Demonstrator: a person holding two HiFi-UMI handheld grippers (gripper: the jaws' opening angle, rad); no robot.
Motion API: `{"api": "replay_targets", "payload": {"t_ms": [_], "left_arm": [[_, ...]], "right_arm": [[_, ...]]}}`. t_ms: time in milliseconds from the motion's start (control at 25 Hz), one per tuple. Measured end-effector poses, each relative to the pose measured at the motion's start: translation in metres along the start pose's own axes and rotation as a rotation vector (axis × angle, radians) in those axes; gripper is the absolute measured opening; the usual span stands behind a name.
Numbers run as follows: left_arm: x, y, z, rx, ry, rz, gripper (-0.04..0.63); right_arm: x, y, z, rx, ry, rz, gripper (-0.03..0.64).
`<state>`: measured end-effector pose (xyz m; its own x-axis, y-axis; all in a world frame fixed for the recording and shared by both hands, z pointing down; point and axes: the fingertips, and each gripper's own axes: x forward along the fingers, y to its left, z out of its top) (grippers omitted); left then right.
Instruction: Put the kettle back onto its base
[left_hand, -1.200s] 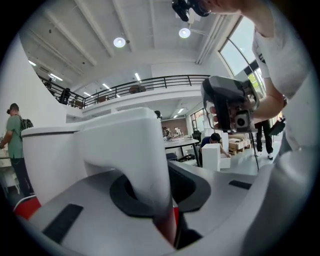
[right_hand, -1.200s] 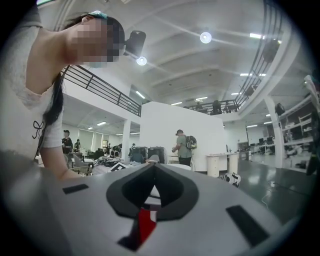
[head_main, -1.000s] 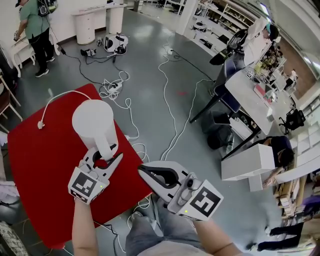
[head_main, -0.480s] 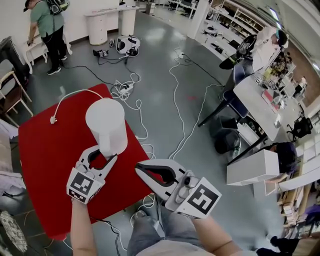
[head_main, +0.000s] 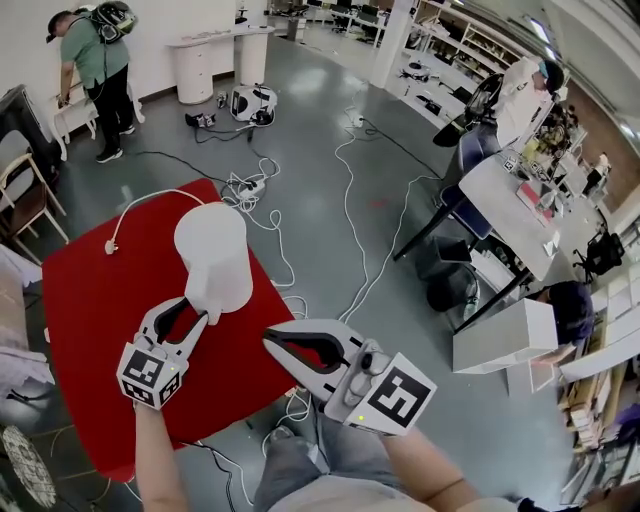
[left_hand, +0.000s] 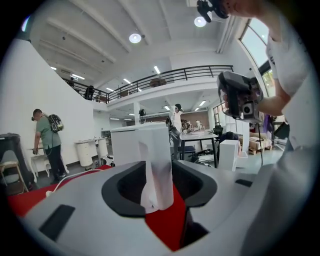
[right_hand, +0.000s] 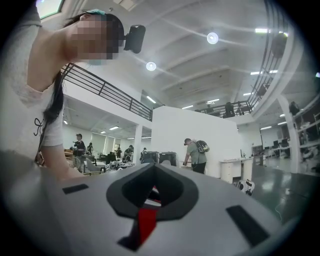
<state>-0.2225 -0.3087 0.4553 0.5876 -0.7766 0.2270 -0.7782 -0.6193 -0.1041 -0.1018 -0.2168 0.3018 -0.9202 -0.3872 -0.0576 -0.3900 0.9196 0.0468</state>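
Open workshop hall, grey floor (head_main: 330, 130) with loose white cables (head_main: 350, 200), desks (head_main: 510, 190) off to the right, a person in a green top (head_main: 95, 60) standing at the far wall. Red table (head_main: 90, 310) sits right below me. White kettle (head_main: 212, 250) stands upright on it near the right edge; a white cord (head_main: 140, 200) runs from behind the kettle to a plug (head_main: 112, 246) lying on the red top. Can't see the base under the kettle from up here. My left gripper (head_main: 185, 312) is at the kettle's handle (left_hand: 157, 172): the jaws are opening, with the handle standing in the gap between them and the pads not pressing on it. My right gripper (head_main: 270, 343) hangs off the table's front right corner, well apart from the kettle, jaw tips closed together with nothing between them, only the red top showing through the gap behind the tips.
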Motion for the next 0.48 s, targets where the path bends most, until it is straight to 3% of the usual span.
{"api": "replay_targets", "payload": {"t_ms": [160, 240, 320, 480], "left_arm": [[-0.021, -0.006, 0.006, -0.021, -0.025, 0.035, 0.159], [-0.034, -0.015, 0.020, -0.034, -0.059, 0.040, 0.088], [-0.045, -0.029, 0.040, -0.031, -0.103, 0.041, 0.035], [-0.067, -0.065, 0.093, -0.038, -0.209, 0.017, 0.011]], "right_arm": [[-0.002, 0.007, 0.007, -0.008, -0.011, 0.012, 0.008], [0.000, 0.013, 0.007, -0.012, -0.006, 0.030, 0.007], [0.003, 0.018, 0.007, -0.010, -0.004, 0.052, 0.008], [0.012, 0.031, 0.007, -0.001, -0.008, 0.103, 0.008]]}}
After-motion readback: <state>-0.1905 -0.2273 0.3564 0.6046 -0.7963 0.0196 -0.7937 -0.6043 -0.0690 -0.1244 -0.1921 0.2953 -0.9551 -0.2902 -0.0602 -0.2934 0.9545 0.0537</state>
